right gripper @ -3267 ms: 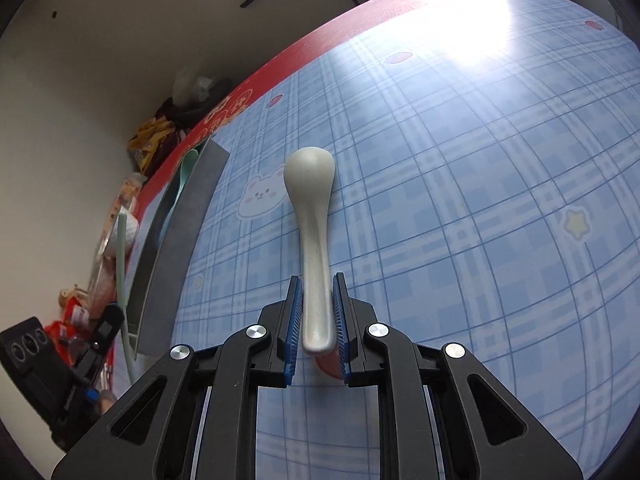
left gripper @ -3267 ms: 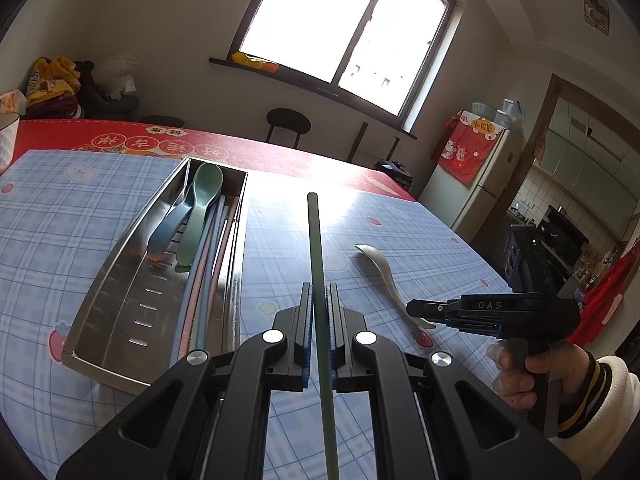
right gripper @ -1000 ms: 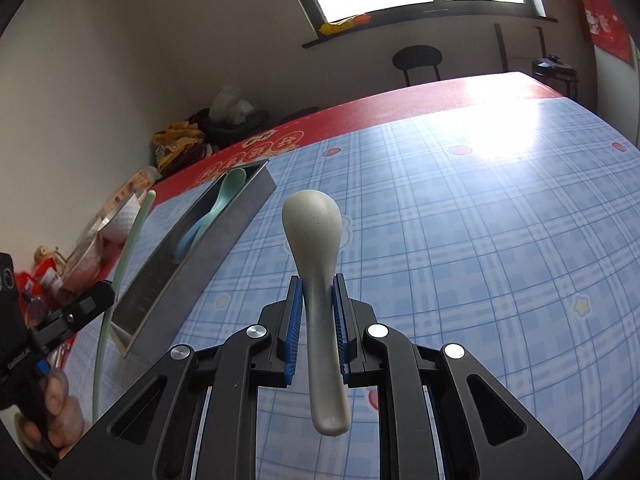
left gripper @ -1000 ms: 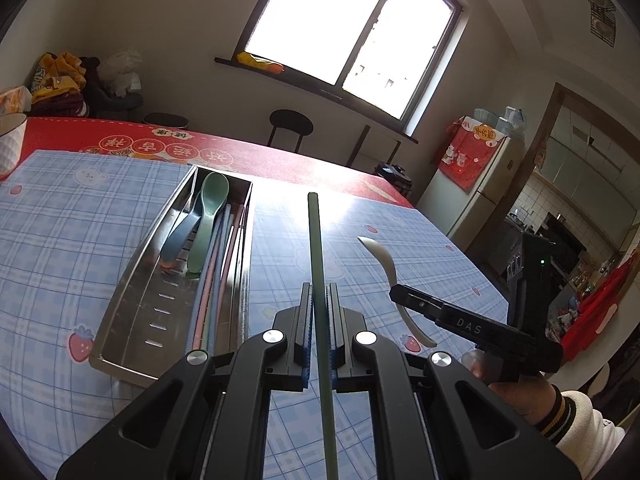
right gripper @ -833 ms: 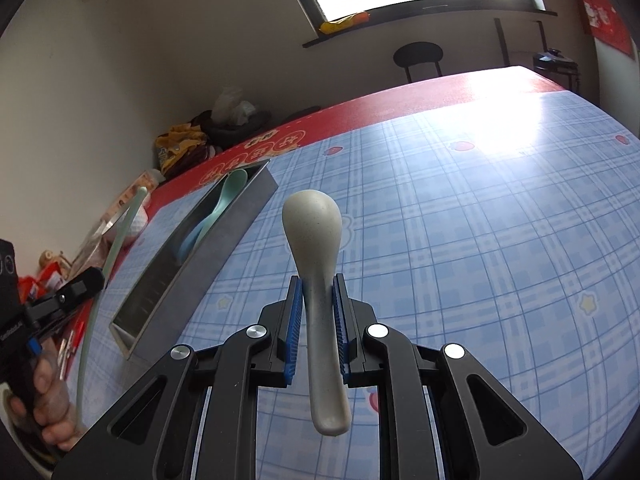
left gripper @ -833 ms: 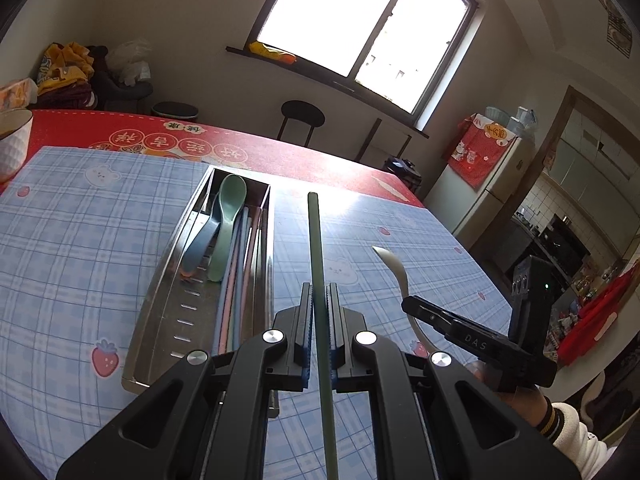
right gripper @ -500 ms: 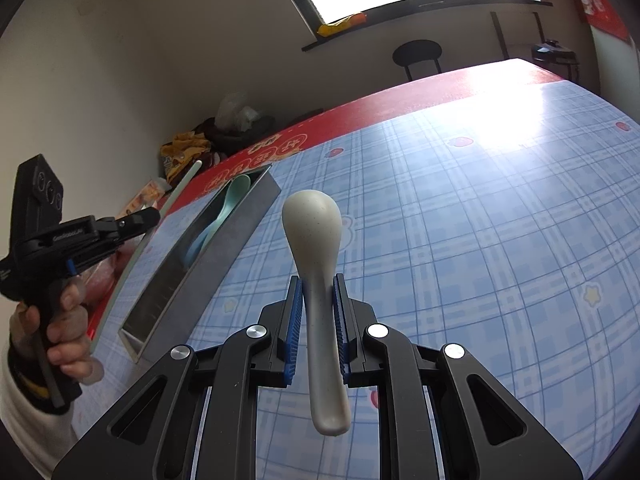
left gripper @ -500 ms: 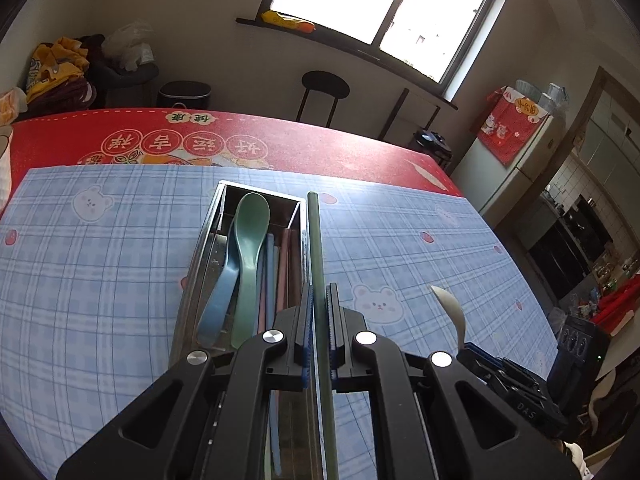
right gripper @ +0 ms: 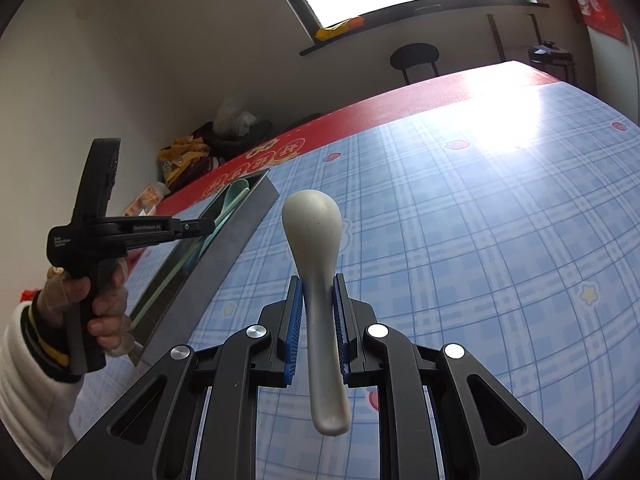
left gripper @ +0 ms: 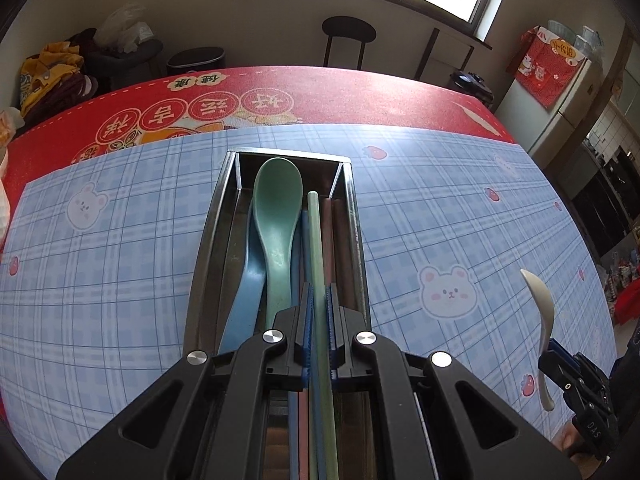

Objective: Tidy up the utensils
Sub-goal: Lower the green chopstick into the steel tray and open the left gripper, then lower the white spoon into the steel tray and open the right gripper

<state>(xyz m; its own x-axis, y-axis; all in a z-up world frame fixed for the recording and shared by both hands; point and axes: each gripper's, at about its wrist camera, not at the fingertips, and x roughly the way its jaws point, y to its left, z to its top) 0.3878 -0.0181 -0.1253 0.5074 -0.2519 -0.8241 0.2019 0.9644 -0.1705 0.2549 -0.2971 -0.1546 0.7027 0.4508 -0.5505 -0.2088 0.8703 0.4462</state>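
Steel tray (left gripper: 354, 216) already holds a blue spoon (left gripper: 244, 292), green spoon (left gripper: 278, 216) & chopsticks; left gripper (left gripper: 318, 336), clamped on a pale-green chopstick (left gripper: 316, 248), hovers over it, w/ right gripper (right gripper: 316, 312) gripping the off-white spoon (right gripper: 314, 232) over the tablecloth — two left, I'd say.

My left gripper (left gripper: 318, 320) has its jaws clamped on a long pale green chopstick (left gripper: 316, 248), lined up lengthwise above the rectangular stainless steel tray (left gripper: 354, 216). In the tray lie a sage green spoon (left gripper: 278, 216), a blue spoon (left gripper: 244, 292) and brownish sticks (left gripper: 334, 248). The tray sits on the blue checked table (left gripper: 120, 264). At far right, my right gripper (left gripper: 560, 368) holds a cream spoon (left gripper: 542, 312) off the table.
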